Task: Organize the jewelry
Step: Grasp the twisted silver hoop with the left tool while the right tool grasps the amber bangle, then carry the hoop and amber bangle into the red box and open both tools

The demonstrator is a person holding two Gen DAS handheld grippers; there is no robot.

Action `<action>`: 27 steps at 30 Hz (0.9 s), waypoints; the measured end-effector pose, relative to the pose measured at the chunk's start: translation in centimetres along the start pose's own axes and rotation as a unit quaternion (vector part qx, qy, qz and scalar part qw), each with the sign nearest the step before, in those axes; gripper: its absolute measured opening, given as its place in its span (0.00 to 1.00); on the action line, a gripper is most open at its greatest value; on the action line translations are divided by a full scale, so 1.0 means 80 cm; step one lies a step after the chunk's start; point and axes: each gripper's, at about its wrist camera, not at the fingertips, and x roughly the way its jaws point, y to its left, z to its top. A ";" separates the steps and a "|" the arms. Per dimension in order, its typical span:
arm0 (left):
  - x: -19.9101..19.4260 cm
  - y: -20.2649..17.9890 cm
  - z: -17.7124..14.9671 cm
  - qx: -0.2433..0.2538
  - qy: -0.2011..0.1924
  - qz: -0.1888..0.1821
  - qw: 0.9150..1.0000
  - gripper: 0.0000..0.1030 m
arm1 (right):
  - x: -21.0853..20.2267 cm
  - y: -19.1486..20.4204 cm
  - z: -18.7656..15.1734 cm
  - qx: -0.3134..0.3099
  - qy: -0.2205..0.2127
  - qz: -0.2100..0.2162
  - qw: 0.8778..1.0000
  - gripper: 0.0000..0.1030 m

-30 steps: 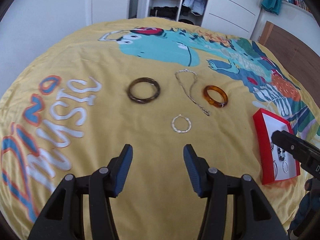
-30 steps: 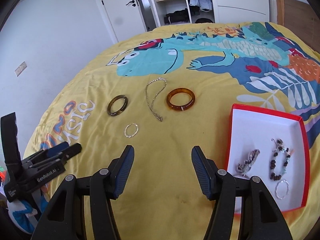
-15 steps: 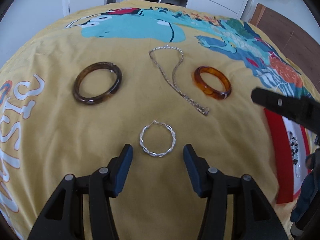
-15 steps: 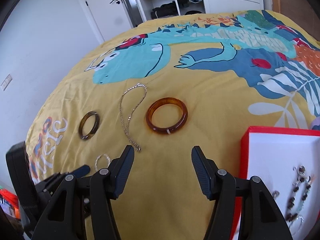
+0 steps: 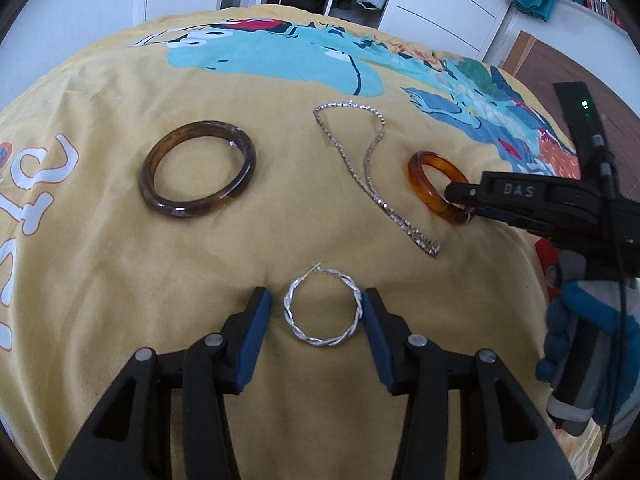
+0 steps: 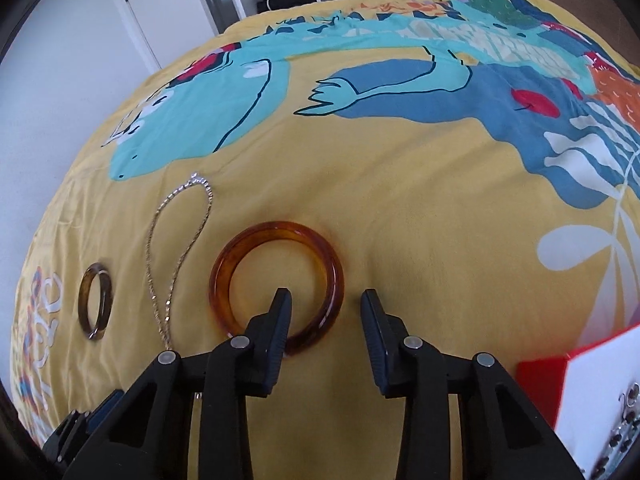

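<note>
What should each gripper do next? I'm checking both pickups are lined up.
Probably close both. The left gripper has open jaws flanking the silver twisted hoop; the right gripper has one jaw inside the amber bangle, one outside its rim.

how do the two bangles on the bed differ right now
The dark brown bangle is mottled and nearly opaque; the amber bangle is a clear, glowing orange. The dark brown bangle lies apart from both grippers, while the open right gripper straddles the amber bangle's rim, one finger inside the ring. Both are plain round hoops lying flat on the yellow bedspread.
</note>
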 end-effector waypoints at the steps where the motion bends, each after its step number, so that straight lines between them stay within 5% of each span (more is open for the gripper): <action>1: 0.000 0.002 0.001 -0.006 -0.001 -0.003 1.000 0.38 | 0.007 0.002 0.002 -0.007 0.004 0.000 1.000 0.36; 5: -0.003 0.004 0.001 -0.012 -0.003 -0.007 1.000 0.36 | 0.014 0.009 0.005 -0.022 0.007 -0.005 1.000 0.34; 9: -0.008 0.000 0.000 -0.004 -0.005 0.000 1.000 0.35 | 0.004 0.007 -0.005 -0.015 -0.001 0.006 1.000 0.11; 27: -0.123 -0.019 -0.008 0.009 -0.042 0.023 0.999 0.35 | -0.157 0.036 -0.054 -0.039 -0.071 0.043 0.996 0.10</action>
